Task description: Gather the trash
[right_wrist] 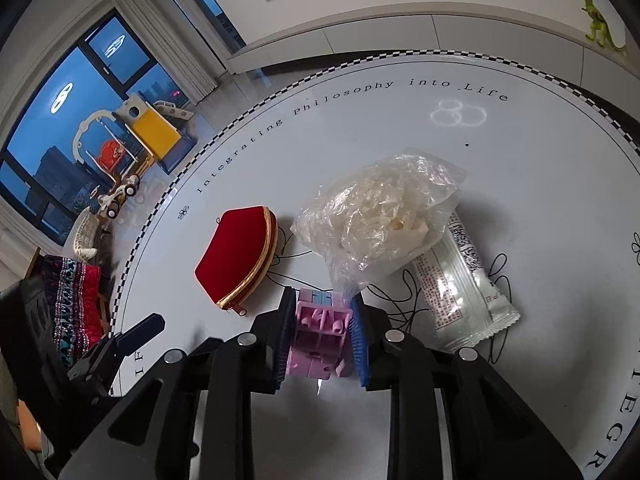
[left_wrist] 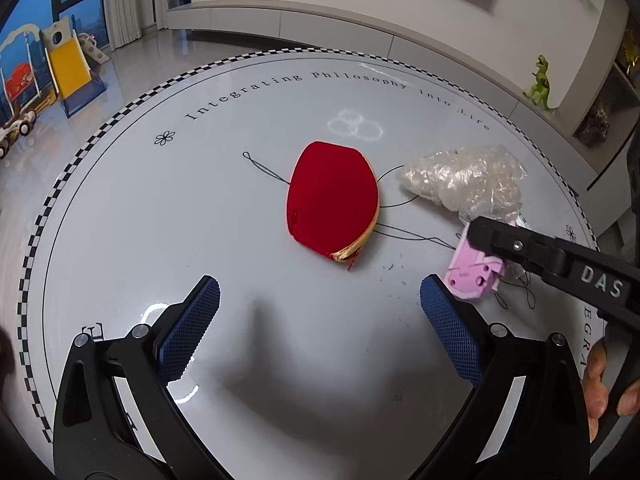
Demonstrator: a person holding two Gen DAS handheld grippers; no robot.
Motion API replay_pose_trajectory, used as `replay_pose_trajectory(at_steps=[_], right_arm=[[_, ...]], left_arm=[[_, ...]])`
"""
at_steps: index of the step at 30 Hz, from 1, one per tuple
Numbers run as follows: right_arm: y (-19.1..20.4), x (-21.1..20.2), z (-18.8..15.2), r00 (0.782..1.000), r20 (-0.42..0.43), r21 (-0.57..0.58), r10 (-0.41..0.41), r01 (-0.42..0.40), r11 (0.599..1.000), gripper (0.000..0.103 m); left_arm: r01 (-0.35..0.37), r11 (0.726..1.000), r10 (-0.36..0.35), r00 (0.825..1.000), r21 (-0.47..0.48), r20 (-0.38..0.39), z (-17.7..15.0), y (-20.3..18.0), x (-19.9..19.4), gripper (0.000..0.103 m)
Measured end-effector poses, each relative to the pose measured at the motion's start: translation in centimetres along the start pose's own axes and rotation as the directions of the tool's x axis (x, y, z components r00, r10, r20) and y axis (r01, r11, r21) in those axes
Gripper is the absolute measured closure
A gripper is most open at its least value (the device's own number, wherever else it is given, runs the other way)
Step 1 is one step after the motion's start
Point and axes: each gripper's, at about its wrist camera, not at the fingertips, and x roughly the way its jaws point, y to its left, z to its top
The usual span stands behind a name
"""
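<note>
Right, R gripper (right_wrist: 320, 340) closest in, blue pads pinched tight on a pink plastic toy block (right_wrist: 318, 334), one pad each side, block tilted w/ its hollow underside to the camera. L gripper (left_wrist: 320, 320) hangs over bare tabletop, fingers spread wide, nothing betw. them. Both over the round white glossy table (left_wrist: 200, 208) w/ checkered rim and printed lettering.

Next out: silver foil snack wrapper (right_wrist: 460, 292), flat on the table just beside the R gripper, far end tucked under a crumpled clear plastic bag (right_wrist: 384, 216). Bag's corner reaches down to the block, prob. touching, hard to say. Thin black thread (right_wrist: 496, 276) loops around wrapper and bag. Left of that, red velvet coin pouch w/ gold zip trim (left_wrist: 332, 200), lying flat, thread running under it.

Far back: green toy dinosaur (left_wrist: 540, 84) on a ledge, yellow kids' slide (left_wrist: 72, 68) on the floor by the window.
</note>
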Motion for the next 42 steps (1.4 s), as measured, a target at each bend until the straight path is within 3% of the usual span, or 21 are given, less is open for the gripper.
replay_pose_trajectory(at_steps=[5,12,15,17,22,31,32,33,35,37,42], right_arm=[[-1.1,-1.0,-0.2,1.000,0.013,-0.003,0.002,-0.002,1.000,0.076],[-2.2,-1.1,-1.1,1.000,-0.008,-0.020,0.027,-0.027,0.999,0.076],[-2.3,-1.2,-1.5,0.999,-0.003,-0.034,0.038,-0.038,0.999,0.076],[-2.3,-1.2,-1.6,0.999,-0.001,-0.040,0.040,-0.040,0.998,0.076],[-2.5,-1.5,-2.2,0.999,0.019,-0.045,0.027,-0.026,0.999,0.075],[-1.9,-0.6,-3.3,1.000,0.017,-0.072,-0.020,0.021,0.997,0.062],[-1.6,-0.6,-3.3,0.999,0.019,-0.080,-0.026,0.028,0.996,0.058],[-1.4,-0.3,-3.5,0.999,0.006,-0.091,-0.033,0.033,0.995,0.047],[-0.8,0.4,-4.0,0.999,-0.025,-0.126,-0.037,0.034,0.991,0.042],[-0.3,0.5,-4.5,0.997,-0.005,-0.150,-0.071,0.070,0.986,0.065],[-0.8,0.4,-4.3,0.999,-0.026,-0.119,-0.031,0.027,0.992,0.065]], left_arm=[[0.013,1.000,-0.013,1.000,0.026,-0.010,1.8,-1.6,1.6,0.006],[-0.057,0.996,0.058,0.998,0.067,-0.016,3.4,-2.5,4.2,0.007],[-0.059,0.996,0.062,0.997,0.061,-0.035,3.3,-2.0,4.8,0.024],[-0.062,0.996,0.065,0.997,0.057,-0.042,3.0,-1.8,5.2,0.041],[-0.056,0.997,0.057,0.998,0.052,-0.016,2.6,-1.5,4.7,0.042],[-0.049,0.997,0.050,0.999,0.056,-0.016,2.2,-1.4,4.2,0.042],[-0.046,0.997,0.047,0.999,0.054,-0.016,2.3,-1.2,4.2,0.042],[-0.044,0.998,0.045,0.999,0.053,-0.016,2.3,-1.2,4.2,0.042],[-0.041,0.998,0.042,0.999,0.048,-0.017,2.3,-1.1,4.2,0.042],[-0.036,0.999,0.036,0.999,0.040,-0.013,2.3,-1.0,4.1,0.042],[-0.012,1.000,0.012,1.000,0.017,0.000,1.8,-0.1,3.3,0.043]])
